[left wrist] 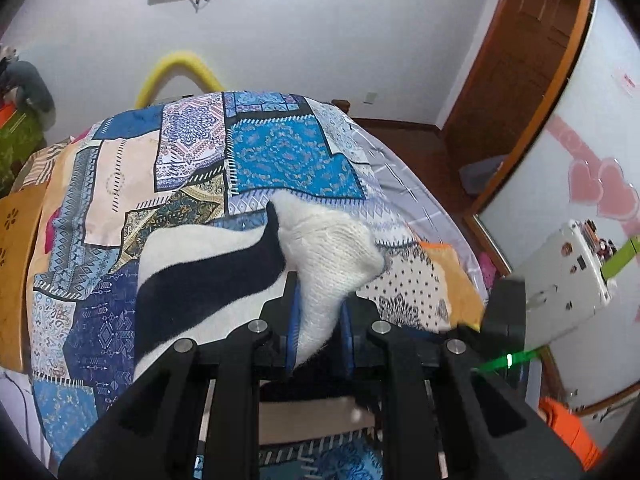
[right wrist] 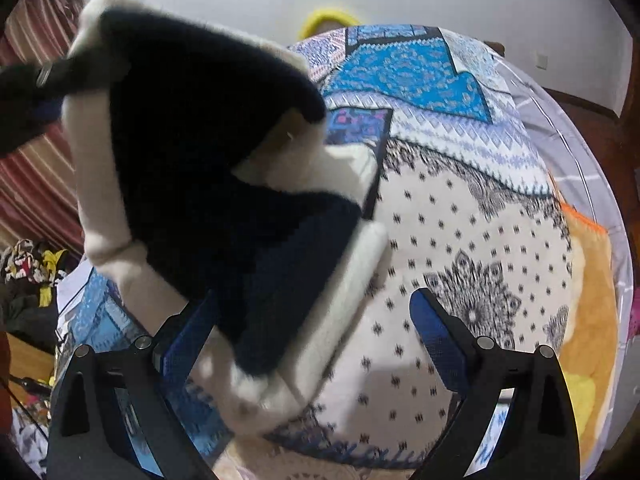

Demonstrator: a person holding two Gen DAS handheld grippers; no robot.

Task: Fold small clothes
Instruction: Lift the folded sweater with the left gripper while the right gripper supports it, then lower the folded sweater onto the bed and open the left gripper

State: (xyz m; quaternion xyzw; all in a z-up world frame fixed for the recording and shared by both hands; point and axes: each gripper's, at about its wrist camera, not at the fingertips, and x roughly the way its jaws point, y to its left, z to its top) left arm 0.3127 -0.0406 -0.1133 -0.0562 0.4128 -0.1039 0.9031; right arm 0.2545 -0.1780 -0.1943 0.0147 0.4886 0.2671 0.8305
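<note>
Knitted in white with navy bands, the small garment (left wrist: pixel 224 276) hangs lifted above the patchwork quilt (left wrist: pixel 120 184) on the bed, one white corner pinched tight in the left tool (left wrist: pixel 320 332), apparently to carry that edge over for a fold. In the right wrist view the cloth drapes across the left finger (right wrist: pixel 188 332) of the right tool (right wrist: pixel 308 336), whose jaws stand wide and grip nothing.
</note>
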